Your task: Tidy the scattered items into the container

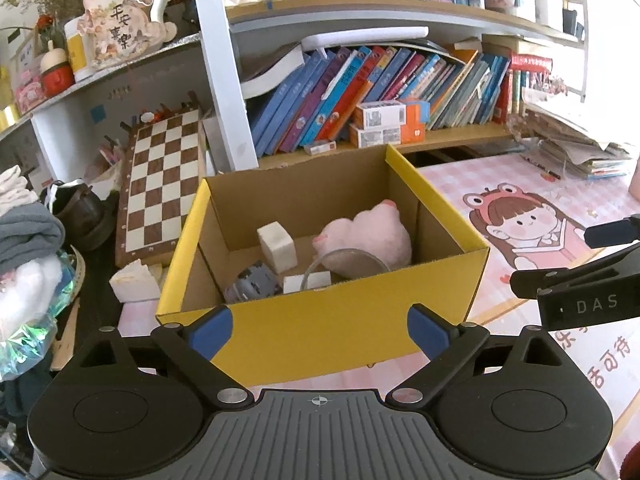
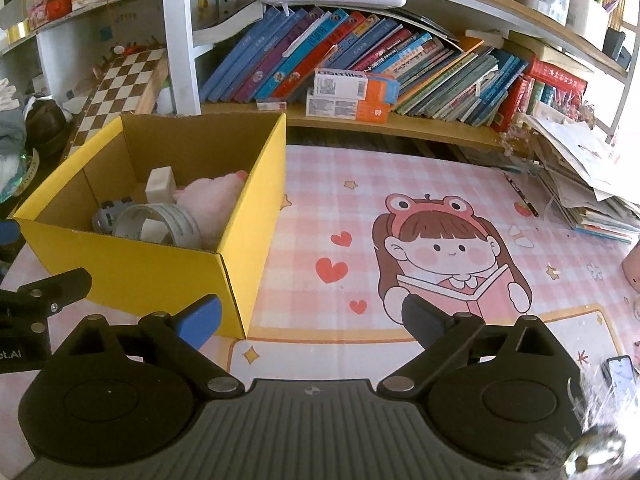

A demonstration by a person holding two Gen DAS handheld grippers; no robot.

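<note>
A yellow cardboard box stands on the pink cartoon desk mat. Inside lie a pink plush toy, a white block, a grey toy car and a clear tape roll. My left gripper is open and empty, just in front of the box's near wall. In the right wrist view the box is at the left with the plush and tape roll in it. My right gripper is open and empty over the mat, beside the box's right corner.
A chessboard leans behind the box on the left. Clothes and a shoe pile at the left. Bookshelves with books run along the back. Stacked papers lie at the right. A phone sits at the mat's near right.
</note>
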